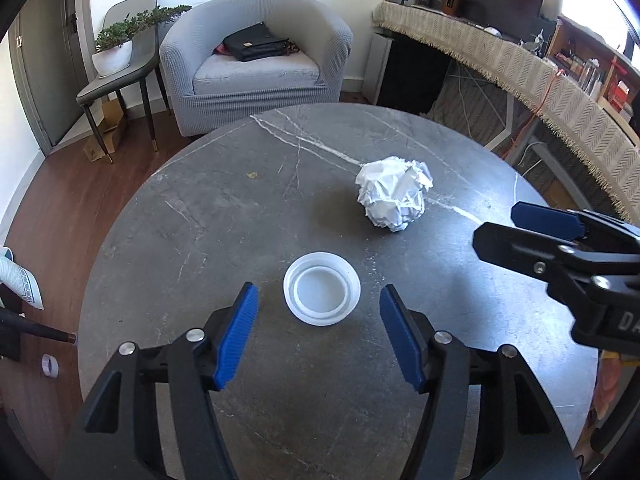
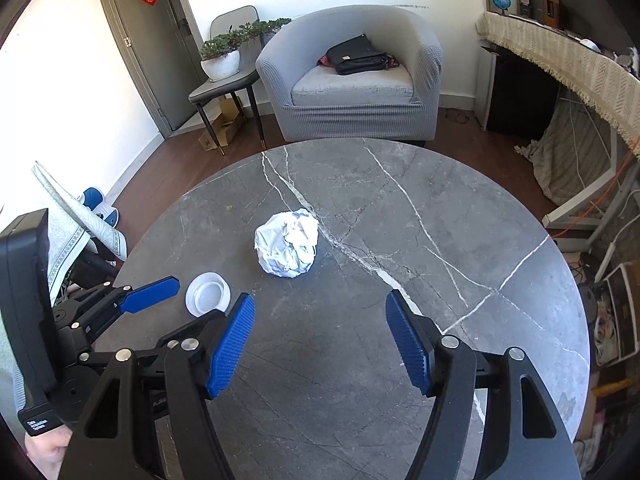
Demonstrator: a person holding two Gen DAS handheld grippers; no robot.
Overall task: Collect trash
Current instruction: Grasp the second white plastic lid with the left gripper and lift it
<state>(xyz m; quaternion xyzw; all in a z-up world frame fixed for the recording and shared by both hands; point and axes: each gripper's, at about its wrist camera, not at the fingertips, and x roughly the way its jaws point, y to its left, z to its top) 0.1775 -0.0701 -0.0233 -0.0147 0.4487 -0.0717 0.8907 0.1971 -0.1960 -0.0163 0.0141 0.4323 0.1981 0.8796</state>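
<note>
A: What's biggest here?
B: The round marble table [image 1: 192, 240], grey with white veins.
A: And on it?
B: A crumpled paper ball [image 1: 394, 194] near the middle, and a white plastic lid [image 1: 322, 294] lying apart from it, nearer the left gripper [image 1: 318, 338].
A: The jaws?
B: Left ones spread wide, the lid just ahead between them, untouched. The right gripper [image 2: 320, 338] is spread too, holding nothing, above bare tabletop with the ball ahead

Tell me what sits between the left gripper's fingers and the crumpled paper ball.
The white plastic lid lies just ahead of the left gripper; beyond it only bare table reaches the paper ball, shown in the left wrist view.
</note>
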